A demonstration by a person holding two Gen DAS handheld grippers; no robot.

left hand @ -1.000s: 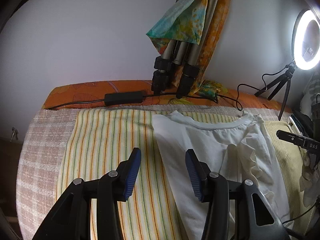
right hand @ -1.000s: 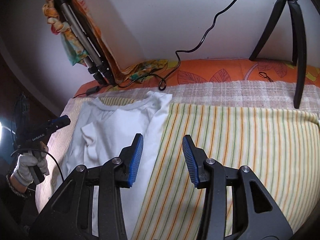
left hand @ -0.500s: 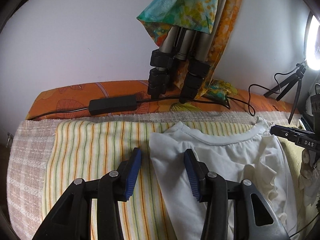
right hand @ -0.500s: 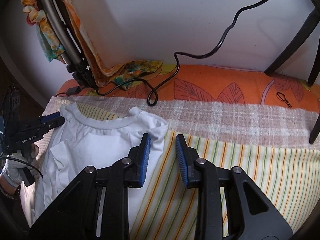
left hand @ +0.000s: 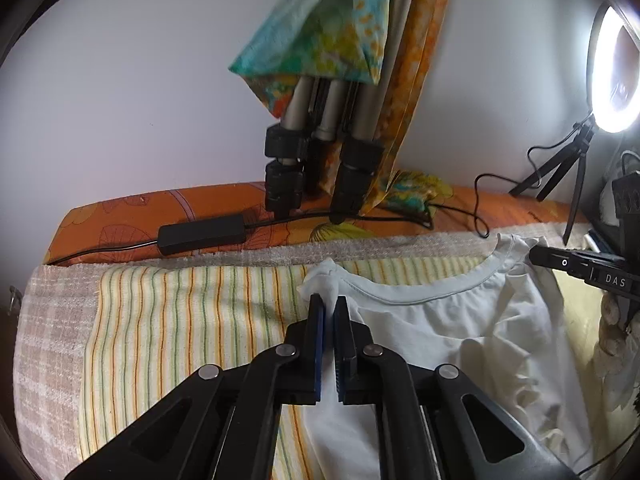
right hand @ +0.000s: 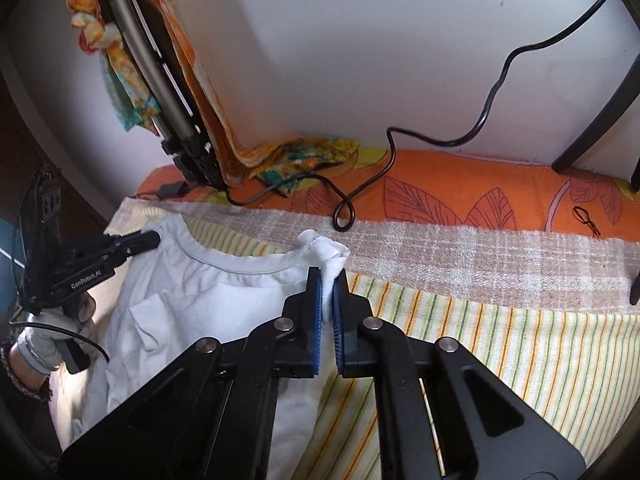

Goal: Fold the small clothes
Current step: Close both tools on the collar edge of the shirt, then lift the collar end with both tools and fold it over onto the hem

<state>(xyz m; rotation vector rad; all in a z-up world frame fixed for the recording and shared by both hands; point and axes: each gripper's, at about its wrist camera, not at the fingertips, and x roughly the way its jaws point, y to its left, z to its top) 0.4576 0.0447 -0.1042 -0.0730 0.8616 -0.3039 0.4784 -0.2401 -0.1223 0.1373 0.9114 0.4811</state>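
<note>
A small white shirt [left hand: 440, 332] lies flat on a striped towel [left hand: 180, 320], neckline toward the wall. My left gripper [left hand: 329, 300] is at the shirt's left shoulder corner. Its jaws are closing tight, and a bunched bit of cloth is pinched between the blue pads. In the right wrist view the shirt [right hand: 200, 300] spreads to the left. My right gripper [right hand: 327, 274] is at the other shoulder corner, its jaws closing tight with cloth squeezed between the pads. Each gripper shows in the other's view: the right gripper [left hand: 538, 254] and the left gripper [right hand: 154, 238], held by a gloved hand [right hand: 44, 344].
A folded tripod [left hand: 320, 152] draped with colourful cloth leans on the wall behind the shirt. A black power adapter [left hand: 202, 234] and a cable [right hand: 440, 140] lie on the orange sheet [right hand: 440, 200]. A lit ring light [left hand: 616, 76] stands at the far right.
Both grippers moved forward along the shirt's sides to its shoulder corners and went from open to shut on the cloth, which now bunches up between the pads.
</note>
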